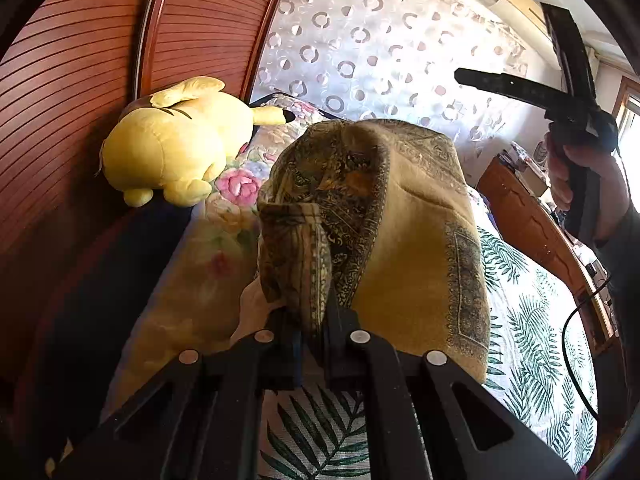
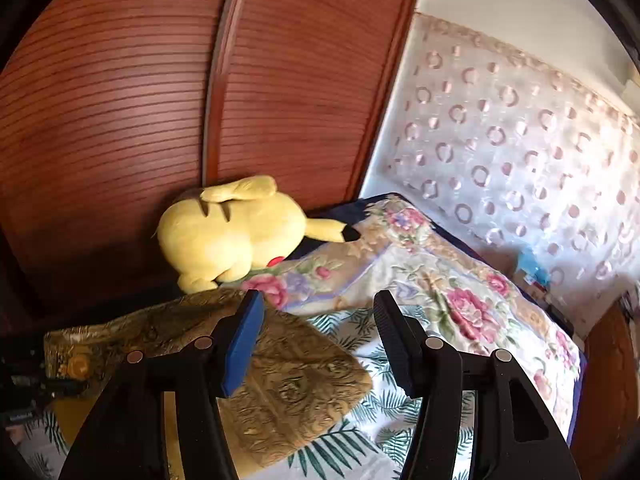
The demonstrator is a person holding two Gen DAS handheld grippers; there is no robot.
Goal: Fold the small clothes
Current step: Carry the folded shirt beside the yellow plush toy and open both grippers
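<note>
A yellow-ochre garment [image 1: 408,240] with dark paisley borders hangs bunched from my left gripper [image 1: 316,320], which is shut on a fold of it above the bed. The same garment [image 2: 288,384] shows in the right wrist view, draped low over the leaf-print sheet [image 2: 360,432]. My right gripper [image 2: 320,336] is open and empty, held above the garment's right part. In the left wrist view the right gripper [image 1: 516,56] is raised high at the upper right, a hand on its handle, its fingers spread.
A yellow plush toy [image 1: 176,148] lies at the bed's head against the red-brown slatted wardrobe [image 1: 80,80]. A floral quilt [image 2: 460,292] lies folded beyond the garment. A patterned curtain [image 1: 380,48] hangs behind. A wooden bed rail [image 1: 536,228] and black cable [image 1: 576,352] run on the right.
</note>
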